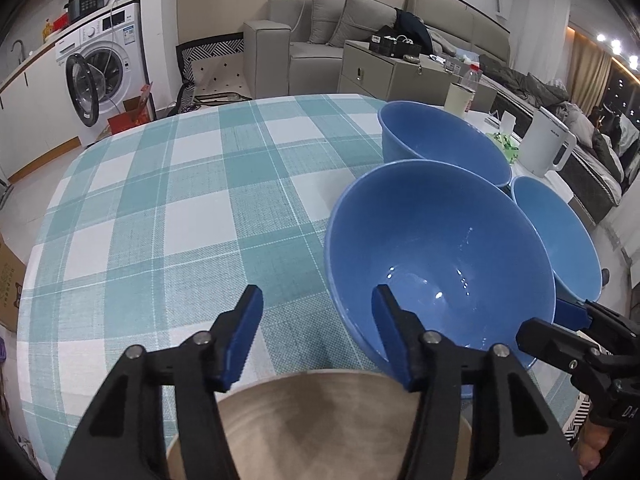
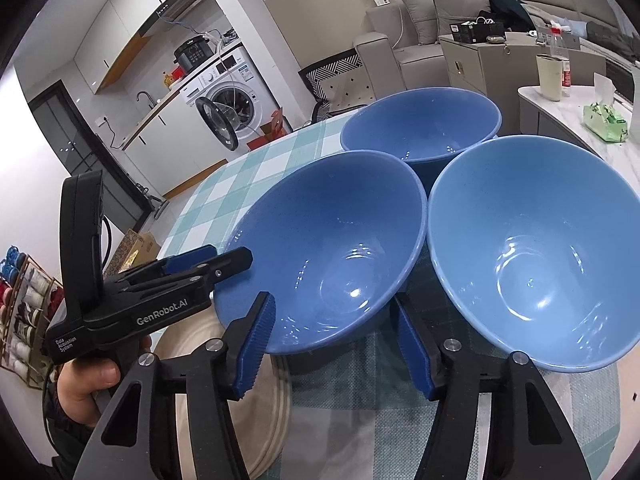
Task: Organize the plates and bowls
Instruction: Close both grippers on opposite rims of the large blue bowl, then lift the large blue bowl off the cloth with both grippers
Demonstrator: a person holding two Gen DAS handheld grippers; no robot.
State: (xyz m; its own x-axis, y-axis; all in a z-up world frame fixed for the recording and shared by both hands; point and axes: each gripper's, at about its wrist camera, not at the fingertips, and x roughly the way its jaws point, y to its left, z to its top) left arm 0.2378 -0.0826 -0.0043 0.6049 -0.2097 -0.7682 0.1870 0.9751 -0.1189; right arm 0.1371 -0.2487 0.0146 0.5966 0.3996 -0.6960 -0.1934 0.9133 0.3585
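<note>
Grey sofa point(image 1: 360, 28) — washing machine point(image 1: 104, 68).

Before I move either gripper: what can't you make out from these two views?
- Beige plate: left wrist view, mostly hidden by the left gripper and cut by the bottom edge.
- Near bowl: its base is hidden in both views, so contact with the plate is unclear.
- Far bowl: lower part is hidden behind the two nearer bowls.

Three blue bowls point(image 2: 332, 248) clustered upright; beige plate point(image 1: 320, 428) beside.
</note>
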